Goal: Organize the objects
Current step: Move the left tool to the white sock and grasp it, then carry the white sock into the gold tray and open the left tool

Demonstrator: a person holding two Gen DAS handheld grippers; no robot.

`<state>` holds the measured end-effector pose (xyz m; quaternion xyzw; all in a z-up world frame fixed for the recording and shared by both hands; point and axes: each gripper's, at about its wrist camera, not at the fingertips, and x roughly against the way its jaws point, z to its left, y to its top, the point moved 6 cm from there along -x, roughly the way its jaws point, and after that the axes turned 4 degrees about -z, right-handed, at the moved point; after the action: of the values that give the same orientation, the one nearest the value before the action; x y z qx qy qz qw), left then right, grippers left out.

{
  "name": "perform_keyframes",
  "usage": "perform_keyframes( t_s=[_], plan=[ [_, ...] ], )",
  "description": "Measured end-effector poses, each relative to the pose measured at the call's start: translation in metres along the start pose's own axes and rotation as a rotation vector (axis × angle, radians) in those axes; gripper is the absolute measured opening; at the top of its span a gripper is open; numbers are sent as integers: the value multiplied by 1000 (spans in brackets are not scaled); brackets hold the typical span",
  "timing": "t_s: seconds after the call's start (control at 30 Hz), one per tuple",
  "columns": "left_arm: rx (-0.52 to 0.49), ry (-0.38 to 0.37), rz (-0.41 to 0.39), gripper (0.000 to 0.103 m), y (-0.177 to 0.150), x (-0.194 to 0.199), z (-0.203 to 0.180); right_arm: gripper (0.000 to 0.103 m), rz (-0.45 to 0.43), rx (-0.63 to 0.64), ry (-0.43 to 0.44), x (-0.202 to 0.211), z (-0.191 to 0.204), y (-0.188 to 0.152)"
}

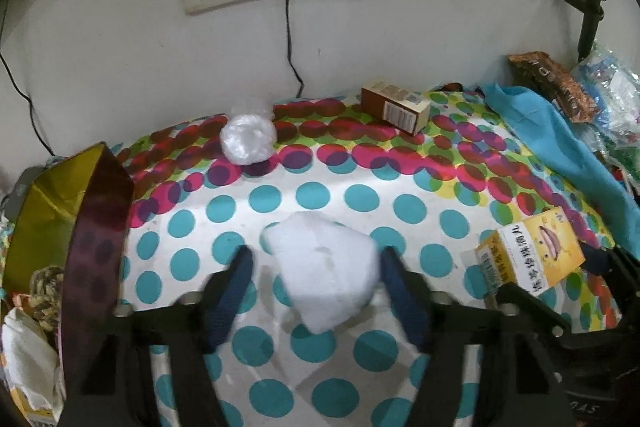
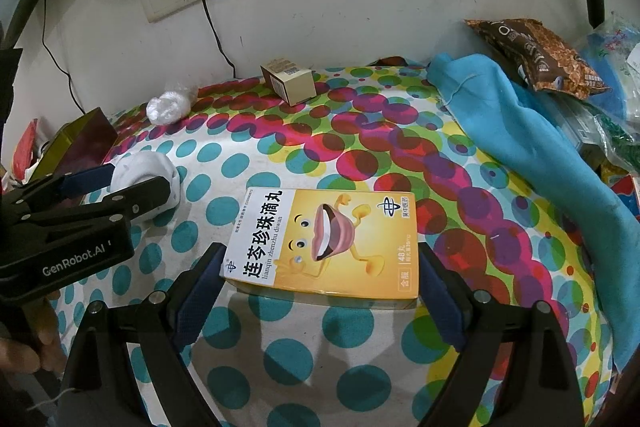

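Note:
A white foam lump [image 1: 326, 269] lies on the polka-dot tablecloth [image 1: 360, 199] between the fingers of my left gripper [image 1: 316, 255], which is open around it; the right finger touches it. The lump shows in the right wrist view too [image 2: 146, 167], with the left gripper [image 2: 128, 183] around it. A yellow medicine box [image 2: 332, 243] lies flat between the fingers of my right gripper [image 2: 320, 259], open and straddling it. The box also shows in the left wrist view [image 1: 532, 257].
A gold and maroon open box [image 1: 76, 223] with items inside stands at the left edge. A crumpled plastic ball [image 1: 248, 137] and a brown carton [image 1: 396, 105] lie near the wall. Blue cloth [image 2: 532, 147], a snack bag [image 2: 536, 55] and plastic bags crowd the right.

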<state>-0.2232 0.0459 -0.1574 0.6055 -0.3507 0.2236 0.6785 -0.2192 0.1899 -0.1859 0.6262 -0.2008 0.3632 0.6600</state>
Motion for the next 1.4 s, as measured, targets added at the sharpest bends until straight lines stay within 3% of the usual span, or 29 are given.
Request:
perform_keyframes(
  t_s=[0.63, 1.1, 1.4],
  plan=[
    [25, 63, -22, 47, -3, 16, 12, 88, 14, 10, -16, -1, 1, -2],
    [13, 106, -87, 47, -10, 71, 25, 88, 12, 13, -24, 0, 2, -1],
    [66, 162, -120, 47, -24, 116, 69, 88, 14, 14, -27, 0, 2, -3]
  ],
)
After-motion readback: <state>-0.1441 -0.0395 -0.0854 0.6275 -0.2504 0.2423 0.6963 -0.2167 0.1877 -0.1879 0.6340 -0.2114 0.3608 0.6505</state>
